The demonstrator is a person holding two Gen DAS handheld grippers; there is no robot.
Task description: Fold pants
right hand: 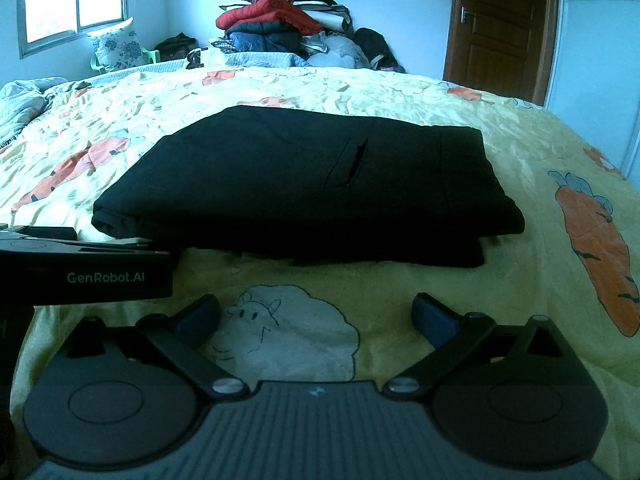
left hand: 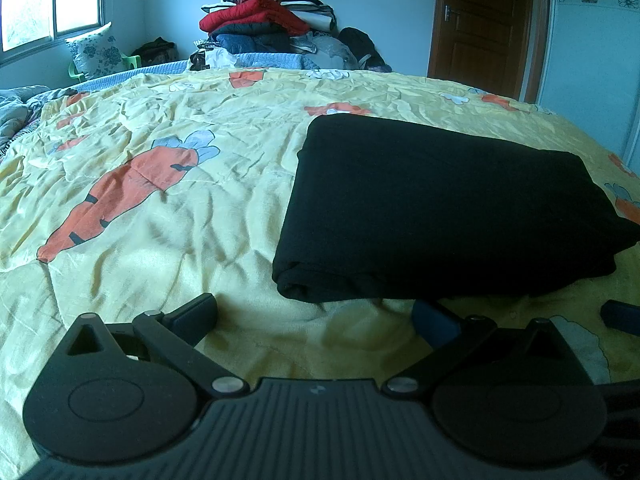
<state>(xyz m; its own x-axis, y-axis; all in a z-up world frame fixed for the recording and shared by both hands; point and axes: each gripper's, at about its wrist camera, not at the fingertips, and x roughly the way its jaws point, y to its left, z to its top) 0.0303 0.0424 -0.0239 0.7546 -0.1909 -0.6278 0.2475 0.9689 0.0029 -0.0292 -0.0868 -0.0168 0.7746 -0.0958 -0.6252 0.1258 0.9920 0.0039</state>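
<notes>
"GenRobot.AI" reads in white on the left gripper (right hand: 80, 256). Black pants (right hand: 308, 184) lie folded on the yellow quilt (right hand: 520, 300), near edge just ahead of both grippers. The right gripper (right hand: 316, 316) and the left both stand with jaws apart, empty. Bare quilt surrounds the pants.

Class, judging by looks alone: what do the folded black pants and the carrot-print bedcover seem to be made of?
Black pants: matte, fairly thick woven cloth, likely cotton or a blend; no sheen, soft rounded fold edges. Carrot-print bedcover: thin, light fabric, probably cotton; fine creases all over.
</notes>
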